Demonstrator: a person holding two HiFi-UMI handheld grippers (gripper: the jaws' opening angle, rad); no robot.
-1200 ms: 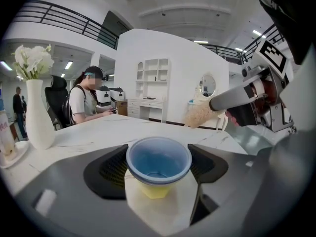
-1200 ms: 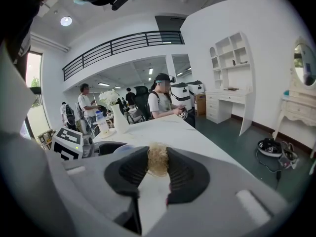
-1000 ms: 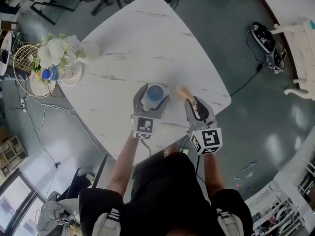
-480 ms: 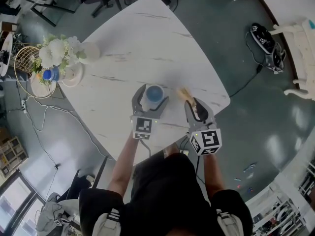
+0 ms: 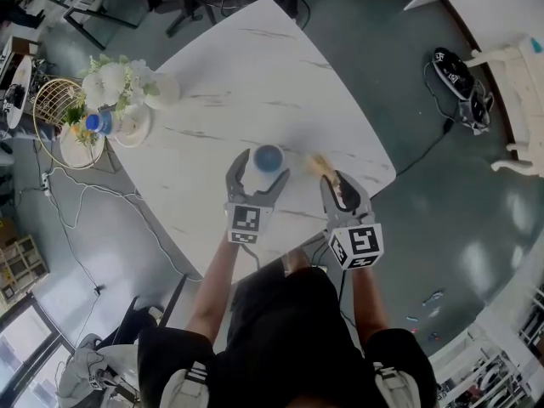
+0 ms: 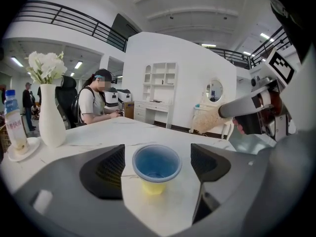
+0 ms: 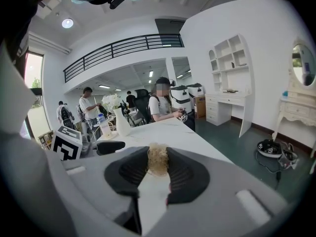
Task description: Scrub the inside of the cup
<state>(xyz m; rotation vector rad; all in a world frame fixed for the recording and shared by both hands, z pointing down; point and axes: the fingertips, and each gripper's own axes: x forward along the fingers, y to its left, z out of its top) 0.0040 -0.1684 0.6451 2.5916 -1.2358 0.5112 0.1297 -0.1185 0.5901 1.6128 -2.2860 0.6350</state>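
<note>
Cup (image 5: 268, 158), blue inside, yellow outside, stands upright on white table (image 5: 255, 66). Well left of cup: vase (image 5: 161, 90) with white flowers (image 5: 108, 83). Left gripper (image 5: 261, 172) sits around cup, jaws wide, just been opening, pads not touching cup. Right of cup: right gripper (image 5: 338, 185) squeezes pale scrubber (image 5: 318, 161).

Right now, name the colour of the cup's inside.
The cup is blue inside; clearest in the left gripper view.

We see a cup (image 6: 156, 163) blue inside and yellow at its base, on a white bench (image 5: 246, 75) with thin grey streaks. The scrubber (image 7: 158, 158) looks pale straw, perhaps beige. The floor (image 5: 408, 83) is dark grey-green.
</note>
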